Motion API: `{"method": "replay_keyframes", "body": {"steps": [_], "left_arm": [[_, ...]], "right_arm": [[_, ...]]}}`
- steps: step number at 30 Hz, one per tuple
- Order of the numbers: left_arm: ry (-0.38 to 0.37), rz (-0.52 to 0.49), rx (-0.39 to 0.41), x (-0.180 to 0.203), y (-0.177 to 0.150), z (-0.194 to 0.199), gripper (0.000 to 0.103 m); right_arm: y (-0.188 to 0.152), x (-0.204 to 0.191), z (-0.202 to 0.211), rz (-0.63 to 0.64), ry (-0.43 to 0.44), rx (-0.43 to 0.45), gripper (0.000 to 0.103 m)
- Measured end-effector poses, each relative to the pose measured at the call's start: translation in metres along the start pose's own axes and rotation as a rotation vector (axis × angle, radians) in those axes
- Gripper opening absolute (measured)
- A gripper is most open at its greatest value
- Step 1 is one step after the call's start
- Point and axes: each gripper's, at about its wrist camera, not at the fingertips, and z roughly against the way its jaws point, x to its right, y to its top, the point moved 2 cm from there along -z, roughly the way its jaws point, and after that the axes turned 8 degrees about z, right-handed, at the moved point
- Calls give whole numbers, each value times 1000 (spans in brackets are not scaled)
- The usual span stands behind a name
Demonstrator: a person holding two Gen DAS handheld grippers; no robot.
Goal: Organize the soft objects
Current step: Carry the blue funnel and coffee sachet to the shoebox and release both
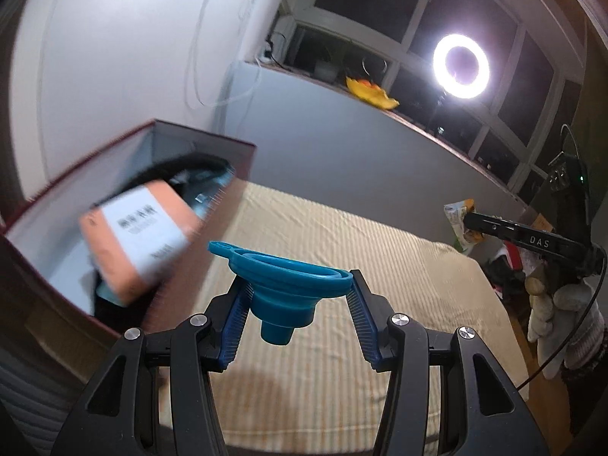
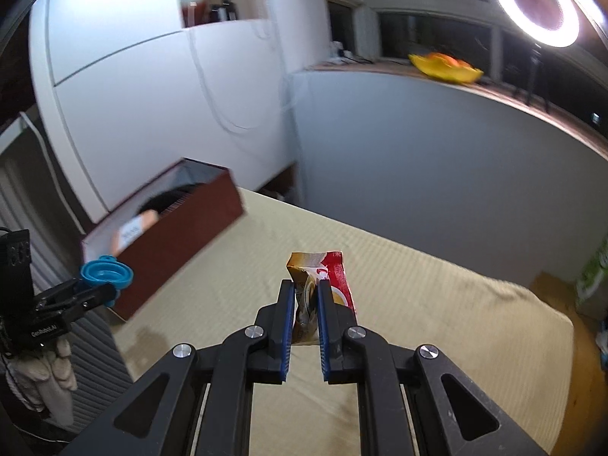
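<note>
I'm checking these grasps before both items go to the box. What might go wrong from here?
1. The blue funnel sits by its rim between the left gripper jaws; being soft and tapered, it may slip or tip out.
2. The right gripper pinches the snack packet along one side; it may twist or slide free.
3. The red box already holds a peach package lying high, so added items may not settle.
</note>
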Motion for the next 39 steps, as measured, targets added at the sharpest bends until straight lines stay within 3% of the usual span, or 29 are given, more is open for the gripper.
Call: {"method": "replay_keyframes", "body": {"steps": [11, 18, 27, 39], "left_arm": [[178, -13, 112, -67, 44, 32, 49], [273, -32, 116, -98, 51, 22, 49], [327, -77, 105, -108, 53, 7, 49], [370, -93, 96, -118, 57, -2, 49]], "right_arm": [[73, -73, -42, 96, 128, 32, 11], [121, -111, -81, 133, 198, 43, 11], [160, -150, -143, 129, 288, 8, 11], [180, -176, -203, 117, 340, -48, 11]]}}
